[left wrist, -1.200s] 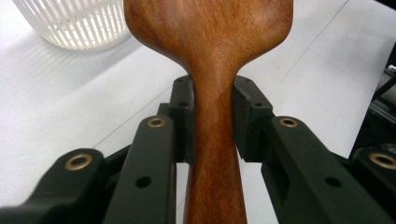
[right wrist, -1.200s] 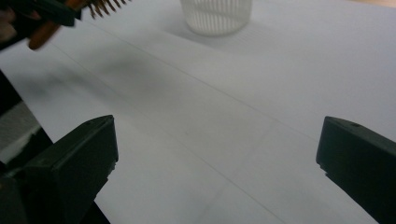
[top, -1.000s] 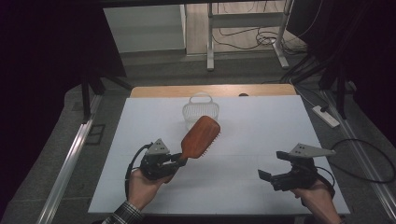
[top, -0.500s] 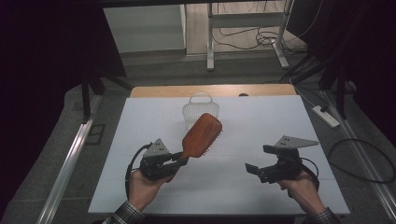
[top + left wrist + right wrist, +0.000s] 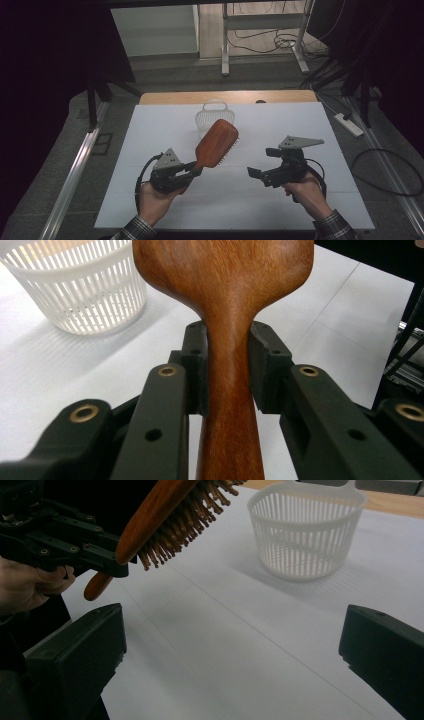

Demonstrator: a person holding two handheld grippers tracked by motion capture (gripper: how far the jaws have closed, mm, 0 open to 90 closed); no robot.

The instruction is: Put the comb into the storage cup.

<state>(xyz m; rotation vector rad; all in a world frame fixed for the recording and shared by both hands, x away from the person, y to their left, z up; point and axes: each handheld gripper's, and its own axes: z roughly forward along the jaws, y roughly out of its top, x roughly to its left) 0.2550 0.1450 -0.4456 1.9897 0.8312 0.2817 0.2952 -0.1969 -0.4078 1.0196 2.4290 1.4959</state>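
Since the earlier frames our right gripper (image 5: 256, 174) has slid leftward across the lower right of the high view, toward the brush, while our left gripper (image 5: 192, 168) has kept its place at lower left. Starting at the left, that gripper's jaws are clamped on the neck of the wooden hairbrush (image 5: 216, 143), pads pressing both sides of the handle (image 5: 231, 385) in the left gripper view. The brush's long axis runs up and to the right from the jaws, its head lifted off the white table (image 5: 300, 125), bristles turned toward the right. Behind it, at upper centre, stands the white slatted basket (image 5: 208, 120), and as far as we can see it holds nothing. Farther right, our right gripper's jaws stand wide apart with nothing between them (image 5: 230, 660); the brush head (image 5: 175, 517) lies up and to the left of them, the basket (image 5: 305, 535) beyond. We judge the left hand nearer the basket.
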